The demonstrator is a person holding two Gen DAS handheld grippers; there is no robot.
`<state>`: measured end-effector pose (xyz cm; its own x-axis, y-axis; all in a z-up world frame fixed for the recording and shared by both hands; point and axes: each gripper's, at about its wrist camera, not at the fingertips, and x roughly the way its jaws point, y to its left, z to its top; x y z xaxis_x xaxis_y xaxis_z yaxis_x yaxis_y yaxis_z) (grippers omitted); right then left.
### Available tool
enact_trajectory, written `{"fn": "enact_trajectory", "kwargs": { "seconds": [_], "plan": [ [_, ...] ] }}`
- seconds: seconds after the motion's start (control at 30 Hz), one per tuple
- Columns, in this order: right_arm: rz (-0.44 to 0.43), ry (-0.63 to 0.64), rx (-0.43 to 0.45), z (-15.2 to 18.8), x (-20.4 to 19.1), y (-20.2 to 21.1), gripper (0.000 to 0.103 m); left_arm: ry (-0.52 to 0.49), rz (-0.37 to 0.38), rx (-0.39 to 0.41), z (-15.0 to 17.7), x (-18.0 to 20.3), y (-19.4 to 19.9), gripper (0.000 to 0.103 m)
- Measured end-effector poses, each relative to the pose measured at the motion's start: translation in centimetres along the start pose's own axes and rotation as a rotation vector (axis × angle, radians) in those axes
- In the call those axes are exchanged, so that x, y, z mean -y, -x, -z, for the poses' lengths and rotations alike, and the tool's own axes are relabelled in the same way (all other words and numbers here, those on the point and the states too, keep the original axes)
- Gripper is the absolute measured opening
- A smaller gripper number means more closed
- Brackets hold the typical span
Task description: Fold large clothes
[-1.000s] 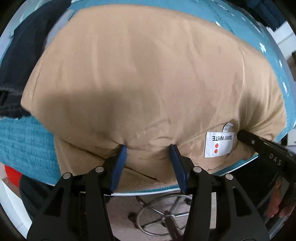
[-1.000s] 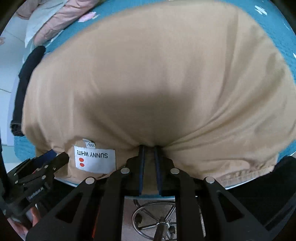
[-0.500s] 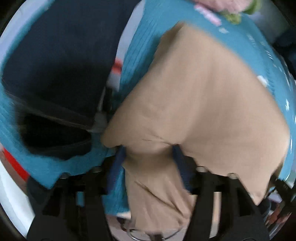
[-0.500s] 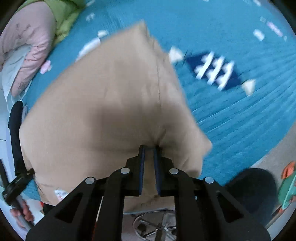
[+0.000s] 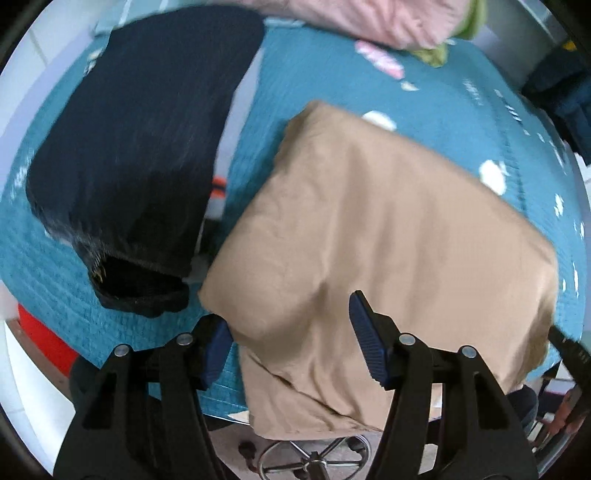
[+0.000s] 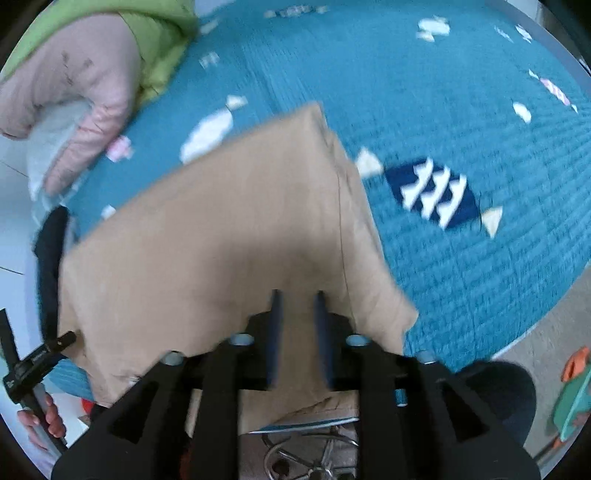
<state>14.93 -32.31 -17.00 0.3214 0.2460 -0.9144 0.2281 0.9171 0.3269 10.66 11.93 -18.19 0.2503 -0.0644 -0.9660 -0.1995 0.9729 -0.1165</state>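
Tan garment [image 5: 388, 236], smooth thin woven cloth, folded into a rough rectangle with soft creases and a stitched seam down its right side [image 6: 341, 229]; lies flat on the bed, near edge hanging over the bed's front. Bed cover [image 5: 461, 118] is teal, ribbed quilted texture, scattered white patches and one navy diamond patch with white zigzags [image 6: 432, 192]. Left claw [image 5: 291, 332]: blue ribbed pads wide apart, straddling the tan garment's near left corner, nothing clamped. Right claw [image 6: 297, 325]: pads a narrow gap apart with tan cloth showing between them; motion blur, cannot tell if they actually pinch it. Dark navy garment [image 5: 136, 147], heavier fabric with a rolled hem, lies on the bed just left of the tan one, corners nearly touching. Pink padded quilt [image 6: 85, 92] with lime green lining [image 6: 159, 33] bunched at the far left corner of the bed. Below the bed edge: pale floor, chrome star base of a chair [image 5: 314, 458]. Red item [image 5: 40, 332] low left. Orange and green object [image 6: 572, 398] on floor at right.
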Motion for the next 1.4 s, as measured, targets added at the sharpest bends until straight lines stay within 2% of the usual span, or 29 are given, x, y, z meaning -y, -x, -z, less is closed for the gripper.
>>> {"fn": "enact_trajectory", "kwargs": {
  "seconds": [0.03, 0.13, 0.2, 0.3, 0.4, 0.47, 0.5, 0.53, 0.57, 0.63, 0.7, 0.77, 0.87, 0.9, 0.97, 1.0, 1.03, 1.13, 1.17, 1.23, 1.27, 1.3, 1.33, 1.37, 1.4],
  "plan": [
    [-0.012, 0.0, 0.026, -0.3, 0.4, 0.4, 0.066, -0.012, 0.009, 0.007, 0.1, 0.6, 0.5, 0.061],
    [-0.034, -0.016, 0.019, -1.2, 2.1, 0.1, 0.072, -0.038, 0.014, 0.021, -0.3, 2.5, 1.0, 0.062],
    [-0.061, -0.065, 0.007, -1.1, 4.1, -0.3, 0.073, -0.058, -0.004, 0.024, -0.9, 4.1, 0.8, 0.064],
    [-0.113, -0.156, -0.069, -0.8, 7.3, -2.5, 0.074, -0.074, -0.012, 0.025, -0.3, 6.1, 0.4, 0.073],
    [-0.108, -0.22, -0.098, 0.1, 8.8, -3.4, 0.074, -0.095, -0.057, 0.048, 0.1, 5.7, 1.1, 0.079],
    [-0.09, -0.256, -0.016, 0.9, 8.7, -2.2, 0.074, -0.085, -0.084, 0.06, 0.4, 4.9, 1.8, 0.079],
    [-0.056, -0.248, 0.045, 1.2, 8.2, -1.2, 0.069, -0.078, -0.097, 0.066, 0.3, 4.9, 2.0, 0.079],
    [-0.01, -0.201, 0.167, 1.6, 6.8, 0.9, 0.054, -0.07, -0.131, 0.077, 0.3, 4.6, 2.4, 0.079],
    [-0.002, -0.145, 0.232, 1.7, 5.5, 2.1, 0.048, -0.072, -0.19, 0.091, 0.3, 4.5, 2.9, 0.078],
    [0.01, -0.011, 0.344, 1.8, 2.2, 4.7, 0.043, -0.081, -0.262, 0.147, 0.4, 4.7, 4.3, 0.078],
    [-0.039, 0.069, 0.373, 1.4, -0.3, 5.4, 0.043, -0.097, -0.239, 0.197, 0.1, 5.3, 5.5, 0.078],
    [-0.135, 0.147, 0.339, 0.7, -3.4, 4.6, 0.038, -0.135, -0.136, 0.225, -0.5, 7.0, 5.5, 0.078],
    [-0.162, 0.261, 0.217, 0.5, -8.5, 1.1, 0.036, -0.194, -0.063, 0.201, -1.1, 10.1, 3.3, 0.069],
    [-0.175, 0.297, 0.183, 0.8, -9.9, 0.2, 0.036, -0.204, -0.033, 0.197, -1.1, 10.8, 2.5, 0.069],
    [-0.195, 0.378, 0.119, 1.8, -12.0, -2.0, 0.034, -0.203, -0.01, 0.111, -1.3, 12.4, -1.2, 0.063],
    [-0.167, 0.396, 0.087, 2.4, -12.2, -3.1, 0.033, -0.202, -0.014, 0.085, -1.2, 12.8, -2.4, 0.062],
    [-0.125, 0.392, 0.049, 2.6, -11.6, -4.4, 0.026, -0.205, -0.024, 0.049, -1.0, 12.9, -4.2, 0.061],
    [-0.146, 0.299, 0.008, 2.1, -7.8, -5.2, 0.006, -0.197, -0.059, 0.025, -0.2, 11.6, -6.3, 0.062],
    [-0.114, 0.255, 0.017, 1.8, -5.8, -4.7, 0.006, -0.181, -0.064, 0.03, -0.1, 10.8, -6.2, 0.063],
    [0.021, 0.207, 0.048, 1.3, -1.9, -3.8, 0.007, -0.155, -0.123, 0.04, -0.1, 9.1, -5.8, 0.063],
    [0.007, 0.174, 0.034, 1.1, -0.5, -3.7, 0.007, -0.145, -0.175, 0.05, -0.2, 7.9, -5.5, 0.063],
    [-0.051, 0.12, 0.012, 0.9, 1.4, -3.6, 0.007, -0.128, -0.179, 0.052, -0.4, 6.8, -5.3, 0.062],
    [-0.119, 0.051, 0.004, 0.7, 3.5, -3.2, 0.007, -0.107, -0.139, 0.042, -0.4, 5.9, -5.2, 0.062],
    [-0.133, 0.026, 0.009, 0.6, 4.4, -2.8, 0.007, -0.082, -0.111, 0.034, -0.4, 5.2, -5.0, 0.062],
    [-0.141, 0.016, 0.016, 0.7, 4.9, -2.4, 0.009, -0.066, -0.12, 0.036, -0.4, 4.9, -4.8, 0.062]
  ]
}}
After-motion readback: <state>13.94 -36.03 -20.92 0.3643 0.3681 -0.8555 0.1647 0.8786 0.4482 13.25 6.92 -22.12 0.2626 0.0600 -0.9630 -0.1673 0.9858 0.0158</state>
